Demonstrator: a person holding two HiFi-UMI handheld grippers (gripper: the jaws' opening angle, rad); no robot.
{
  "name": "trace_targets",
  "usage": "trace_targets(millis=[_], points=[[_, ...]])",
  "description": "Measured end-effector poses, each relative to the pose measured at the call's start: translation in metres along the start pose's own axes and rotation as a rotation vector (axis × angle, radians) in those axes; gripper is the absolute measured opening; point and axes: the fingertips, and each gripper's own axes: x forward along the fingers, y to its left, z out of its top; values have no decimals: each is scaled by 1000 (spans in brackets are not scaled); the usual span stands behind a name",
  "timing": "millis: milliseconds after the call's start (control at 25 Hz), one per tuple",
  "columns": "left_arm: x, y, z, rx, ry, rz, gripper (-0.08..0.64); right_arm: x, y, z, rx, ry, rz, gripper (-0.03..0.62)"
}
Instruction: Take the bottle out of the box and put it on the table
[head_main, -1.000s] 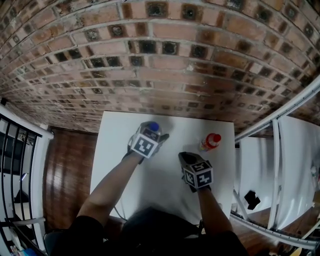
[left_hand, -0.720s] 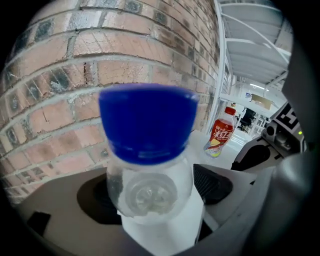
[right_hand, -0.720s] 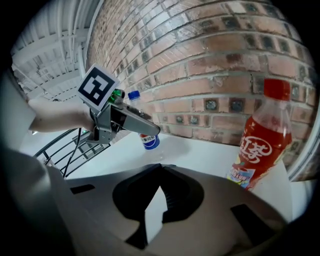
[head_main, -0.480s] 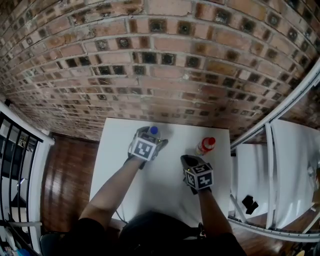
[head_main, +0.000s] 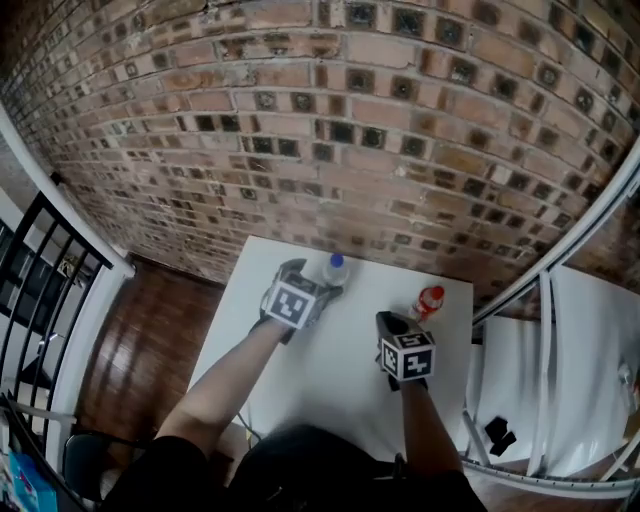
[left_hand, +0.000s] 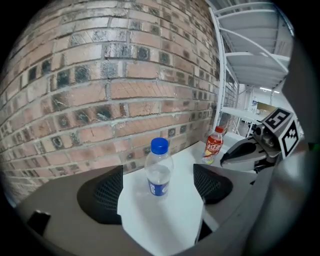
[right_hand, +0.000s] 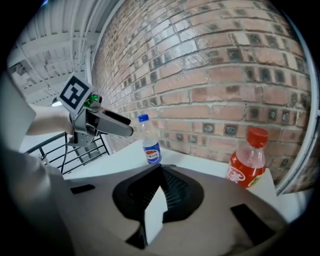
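Left gripper (left_hand: 158, 180), jaws just opened wide, flanks without touching a clear blue-capped bottle (left_hand: 159, 165) standing upright on the white table (left_hand: 165, 220) at its twelve o'clock. Right gripper (right_hand: 161, 172) is closed and empty. Bottle looks light, thin-walled, slippery and tippy, so it is best held mid-body at the label (left_hand: 158, 188).

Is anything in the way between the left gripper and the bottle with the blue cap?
Nothing visible is. The left gripper, whose jaws have just been opening, faces the blue-capped bottle across bare white table, pads clear of it. The red-capped bottle stands off to the right.
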Motion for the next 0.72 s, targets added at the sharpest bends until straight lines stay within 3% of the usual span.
trace_targets(millis=[120, 200, 280, 320, 360, 480, 720], points=[[-36, -5, -5, -24, -43, -7, 440, -8, 0, 5, 46, -55, 34, 3], [-66, 0, -12, -46, -99, 11, 378, -10, 3, 7, 59, -72, 51, 3], [-102, 7, -12, -76, -206, 36, 190, -12, 12, 9, 48, -81, 67, 3], [-122, 9, -10, -100, -271, 45, 29, -15, 19, 11, 40, -90, 78, 3], [-140, 11, -9, -128, -331, 52, 5, -19, 28, 13, 32, -102, 88, 3], [-183, 17, -10, -155, -431, 82, 5, -33, 49, 20, 32, -140, 86, 3], [-262, 44, -34, -203, -538, 113, 5, -74, 105, 28, 15, -213, -15, 3]])
